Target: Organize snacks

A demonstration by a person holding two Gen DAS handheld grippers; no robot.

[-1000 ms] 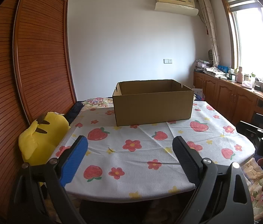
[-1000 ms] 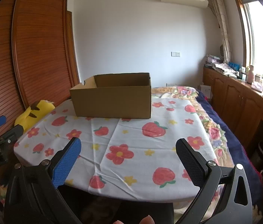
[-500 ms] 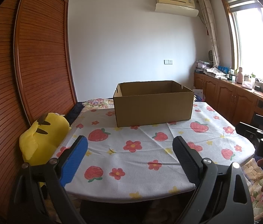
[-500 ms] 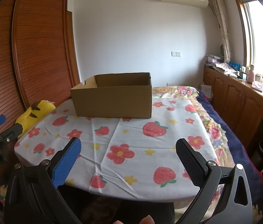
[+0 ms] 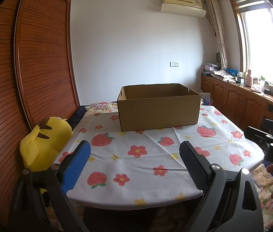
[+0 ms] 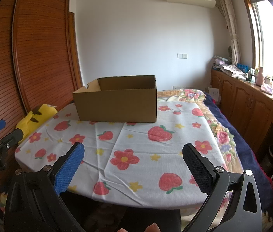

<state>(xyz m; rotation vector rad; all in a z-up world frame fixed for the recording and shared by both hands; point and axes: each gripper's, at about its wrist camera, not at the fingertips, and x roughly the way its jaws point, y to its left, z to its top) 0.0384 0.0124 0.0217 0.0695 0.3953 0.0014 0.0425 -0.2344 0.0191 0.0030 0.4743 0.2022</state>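
I hold my left tool (image 5: pixel 134 160) and right tool (image 6: pixel 133 160) spread wide, pinching nothing, above the strawberry-print cloth-covered bench (image 5: pixel 146 166); the open brown cardboard box (image 5: pixel 158 107) sits at its far side.

Both wrist cameras look forward from the bench's (image 5: pixel 128 176) near edge, side by side, sharing the cardboard box (image 5: pixel 158 109) standing well back at its far edge.

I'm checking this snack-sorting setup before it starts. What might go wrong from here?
No snacks show on the tablecloth, and the cardboard box hides its inside, so the first target is unclear. The wrinkled cloth overhangs the near edge and may snag or drag. Both the left claw and right claw are open and empty.
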